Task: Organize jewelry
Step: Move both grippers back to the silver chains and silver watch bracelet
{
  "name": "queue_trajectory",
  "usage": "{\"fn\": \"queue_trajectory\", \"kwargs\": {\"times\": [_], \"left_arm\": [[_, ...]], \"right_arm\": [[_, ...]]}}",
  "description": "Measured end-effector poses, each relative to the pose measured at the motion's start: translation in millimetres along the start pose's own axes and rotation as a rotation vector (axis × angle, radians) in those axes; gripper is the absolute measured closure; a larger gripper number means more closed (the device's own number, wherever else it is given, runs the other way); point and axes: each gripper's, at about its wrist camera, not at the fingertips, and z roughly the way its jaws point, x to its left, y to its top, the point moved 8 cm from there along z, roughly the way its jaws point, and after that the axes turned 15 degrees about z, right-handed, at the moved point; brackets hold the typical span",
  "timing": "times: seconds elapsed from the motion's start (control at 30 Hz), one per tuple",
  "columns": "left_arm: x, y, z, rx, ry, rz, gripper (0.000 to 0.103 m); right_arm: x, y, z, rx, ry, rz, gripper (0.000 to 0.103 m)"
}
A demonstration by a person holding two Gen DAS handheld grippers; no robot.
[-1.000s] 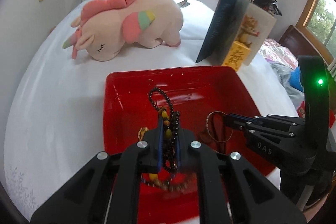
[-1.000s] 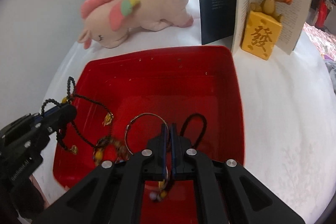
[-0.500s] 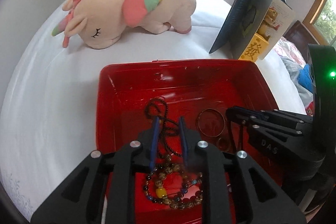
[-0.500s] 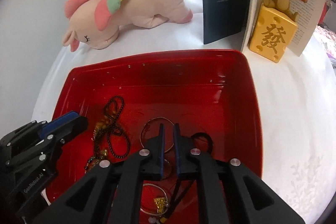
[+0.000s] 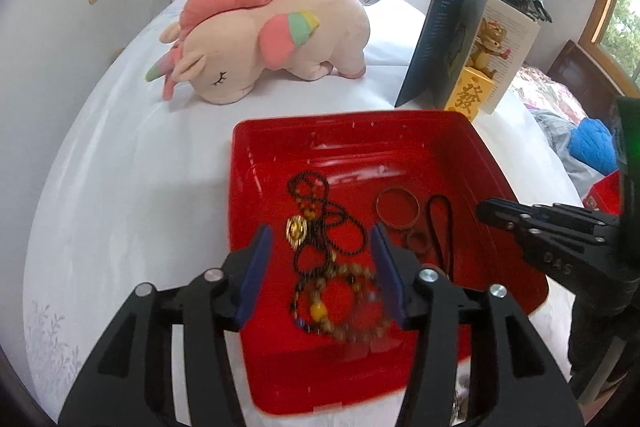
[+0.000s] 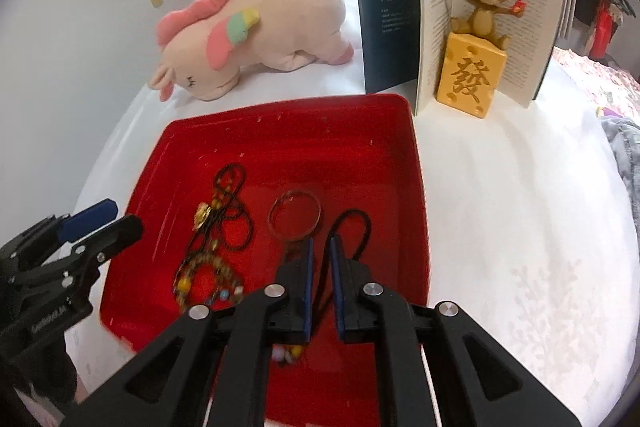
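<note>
From the left wrist: left gripper (image 5: 320, 269) hovering over the red tray (image 5: 244, 163), jaws opening, nothing pinched; beaded necklace (image 5: 320, 219) and bead bracelet (image 5: 340, 303) lying loose on the tray floor below, metal bangle (image 5: 397, 207) and black cord loop (image 5: 440, 227) just beside. Release step, by the look of it.

From the right wrist: right gripper (image 6: 321, 267) nearly pressed together, a narrow slit left, the cord loop (image 6: 352, 227) running down between the fingers; grip on it impossible to confirm. Next, probably: separate tangled pieces, needing a fine pinch on one strand only.
</note>
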Motion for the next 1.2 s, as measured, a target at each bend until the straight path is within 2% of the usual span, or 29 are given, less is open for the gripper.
{"fn": "queue_trajectory", "kwargs": {"times": [0.3,0.5,0.67,0.83,0.97,1.2], "left_arm": [[-32,-44,-52,-0.031,0.004,0.072,0.052],[-67,-88,-70,-0.029,-0.029,0.137,0.045],[-90,-120,-66,0.011,-0.069,0.166,0.044],[-102,-141,-51,0.060,-0.067,0.167,0.042],[-109,-151,-36,0.096,-0.068,0.174,0.043],[-132,-158,-28,0.105,-0.141,0.242,0.043]], "right_arm": [[-17,-56,-54,-0.024,0.044,-0.041,0.093],[-34,-93,-69,-0.008,0.066,-0.032,0.093],[-44,-121,-72,0.026,0.066,-0.025,0.093],[-46,-142,-68,0.054,0.064,-0.029,0.093],[-49,-156,-65,0.073,0.071,-0.025,0.093],[-58,-161,-66,0.076,0.079,0.002,0.093]]}}
